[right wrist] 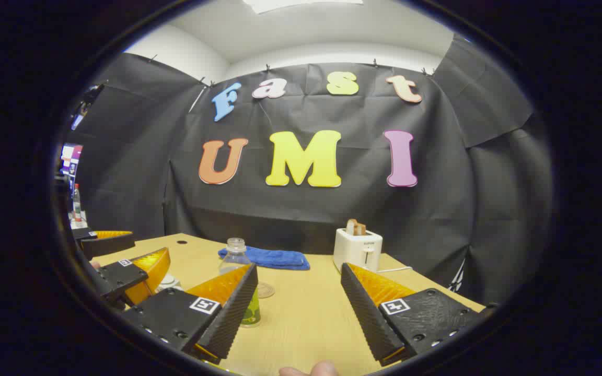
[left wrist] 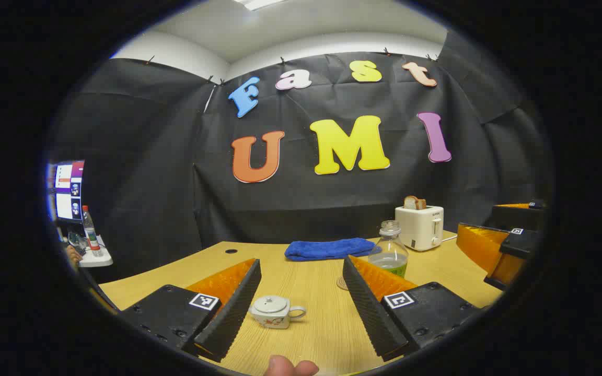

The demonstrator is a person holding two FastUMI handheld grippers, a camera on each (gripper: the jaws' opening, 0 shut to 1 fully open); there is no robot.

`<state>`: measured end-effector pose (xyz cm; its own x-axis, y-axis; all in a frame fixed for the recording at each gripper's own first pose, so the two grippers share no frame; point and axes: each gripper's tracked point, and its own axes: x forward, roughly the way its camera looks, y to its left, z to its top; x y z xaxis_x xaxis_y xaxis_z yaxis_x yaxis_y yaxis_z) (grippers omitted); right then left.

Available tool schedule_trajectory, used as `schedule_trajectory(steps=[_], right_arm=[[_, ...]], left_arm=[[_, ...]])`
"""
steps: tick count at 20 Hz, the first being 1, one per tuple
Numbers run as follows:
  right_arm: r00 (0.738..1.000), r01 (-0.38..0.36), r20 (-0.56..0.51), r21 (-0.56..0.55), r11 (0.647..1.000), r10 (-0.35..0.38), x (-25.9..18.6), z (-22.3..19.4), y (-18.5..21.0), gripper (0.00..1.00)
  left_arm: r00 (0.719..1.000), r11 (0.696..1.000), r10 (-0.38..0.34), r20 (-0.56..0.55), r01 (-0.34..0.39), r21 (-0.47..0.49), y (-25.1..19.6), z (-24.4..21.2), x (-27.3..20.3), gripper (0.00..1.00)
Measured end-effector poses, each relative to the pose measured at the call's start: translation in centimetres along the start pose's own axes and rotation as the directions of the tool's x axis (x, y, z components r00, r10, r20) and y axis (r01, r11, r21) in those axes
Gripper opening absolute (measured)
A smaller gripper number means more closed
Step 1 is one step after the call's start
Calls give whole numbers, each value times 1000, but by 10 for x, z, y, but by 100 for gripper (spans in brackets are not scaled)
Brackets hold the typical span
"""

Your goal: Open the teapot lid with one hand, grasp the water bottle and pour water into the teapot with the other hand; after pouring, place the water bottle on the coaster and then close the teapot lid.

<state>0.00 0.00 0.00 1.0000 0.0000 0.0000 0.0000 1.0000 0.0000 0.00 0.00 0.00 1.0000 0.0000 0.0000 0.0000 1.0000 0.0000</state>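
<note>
Wooden table (left wrist: 311,292) before a black cloth wall. My left gripper (left wrist: 298,313) is spread wide around the small china teapot (left wrist: 275,312), lid on; it looks fragile, best pinched by the lid knob. My right gripper (right wrist: 298,313) is spread too, the smooth, light, part-filled water bottle (right wrist: 238,271) just beside its left finger, near the coaster (right wrist: 264,290).

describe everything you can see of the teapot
The teapot is small, squat and white, seemingly ceramic, with a faint painted motif on its side. Its lid, topped by a small knob, sits closed. A loop handle points toward the bottle. It stands upright on the wooden table, between the open left gripper's fingers; whether they touch it is unclear.
</note>
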Motion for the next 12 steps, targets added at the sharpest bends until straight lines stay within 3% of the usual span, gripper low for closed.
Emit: schedule_trajectory(steps=[12], right_arm=[[999, 40, -9, 5, 999, -40, 1, -11, -12, 95]], left_arm=[[999, 999, -39, 10, 39, 14, -10, -2, -1, 99]])
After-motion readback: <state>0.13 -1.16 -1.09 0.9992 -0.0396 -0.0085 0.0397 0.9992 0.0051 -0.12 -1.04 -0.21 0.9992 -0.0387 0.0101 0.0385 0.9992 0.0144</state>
